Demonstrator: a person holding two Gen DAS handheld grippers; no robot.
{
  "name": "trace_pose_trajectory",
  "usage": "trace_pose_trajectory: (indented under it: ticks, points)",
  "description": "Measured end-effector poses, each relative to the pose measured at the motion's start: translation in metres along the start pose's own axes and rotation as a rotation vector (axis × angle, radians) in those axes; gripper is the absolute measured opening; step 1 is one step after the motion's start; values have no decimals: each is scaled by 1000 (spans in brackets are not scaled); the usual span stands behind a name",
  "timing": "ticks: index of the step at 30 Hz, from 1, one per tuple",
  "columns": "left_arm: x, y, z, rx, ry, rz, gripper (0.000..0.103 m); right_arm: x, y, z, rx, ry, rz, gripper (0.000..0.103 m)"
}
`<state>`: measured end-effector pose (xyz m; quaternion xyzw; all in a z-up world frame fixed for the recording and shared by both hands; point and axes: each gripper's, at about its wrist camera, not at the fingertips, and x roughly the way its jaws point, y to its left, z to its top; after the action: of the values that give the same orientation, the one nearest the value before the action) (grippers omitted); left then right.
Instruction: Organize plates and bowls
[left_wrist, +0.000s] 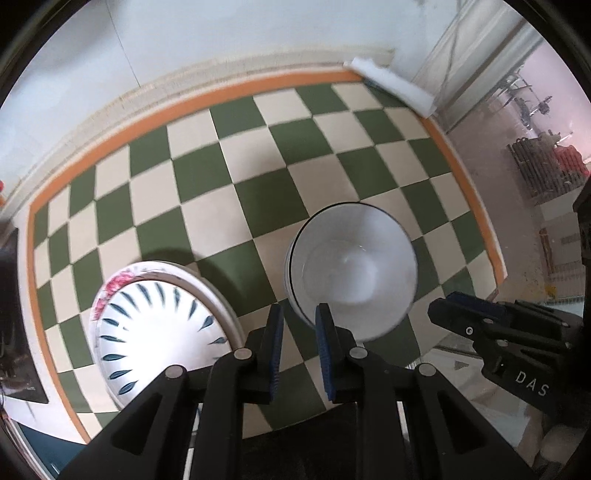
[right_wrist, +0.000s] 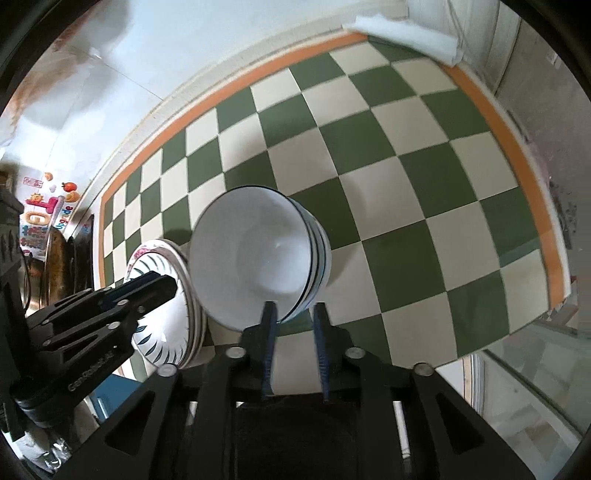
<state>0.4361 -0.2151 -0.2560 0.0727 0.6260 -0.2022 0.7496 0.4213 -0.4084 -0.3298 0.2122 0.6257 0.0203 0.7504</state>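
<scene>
Hovering both grippers, left (left_wrist: 299, 325) and right (right_wrist: 294, 321), narrowly parted and empty, I see bowls (right_wrist: 258, 254) nested beside stacked plates (left_wrist: 155, 325) on the checkered cloth (left_wrist: 258, 166); I judge sorting nearly finished.

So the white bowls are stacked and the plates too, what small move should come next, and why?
Probably lift both tools a little higher and clear. The stack of white bowls with dark rims sits nested on the green and cream checked cloth, beside the stack of white plates with blue leaf marks. The left tool and right tool hold nothing.
</scene>
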Motion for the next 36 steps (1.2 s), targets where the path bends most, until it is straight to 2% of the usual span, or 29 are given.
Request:
trace_pose_trajectory:
  ticks: [4, 10, 13, 14, 15, 19, 23, 31, 34, 36]
  points:
    - [-30, 1, -12, 7, -55, -13, 21, -31, 10, -18, -16, -60, -6, 45]
    - [-63, -1, -24, 36, -113, -16, 37, -72, 24, -40, -37, -143, -22, 69]
    - [-79, -1, -31, 43, -145, -25, 61, -88, 29, -49, -47, -181, -23, 79]
    - [-82, -1, -33, 44, -150, -26, 76, -94, 31, -52, -49, -190, -23, 83]
    - [-87, 0, -34, 45, -160, -26, 84, -99, 31, -54, -47, -200, -23, 87]
    - [-97, 4, -37, 38, -176, -31, 88, -115, 32, -61, -37, -243, -46, 93]
    - [-99, 6, -38, 31, -174, -53, 97, -119, 29, -63, -19, -260, -52, 96]
    - [-80, 2, -20, 35, -136, -87, 98, -103, 17, -51, 0, -261, -32, 99]
    - [-56, 7, -1, 6, -80, -144, 98, -81, 6, -37, 11, -244, 10, 99]
    - [-34, 12, 13, -16, -48, -175, 98, -58, -7, -24, 48, -207, 88, 99]
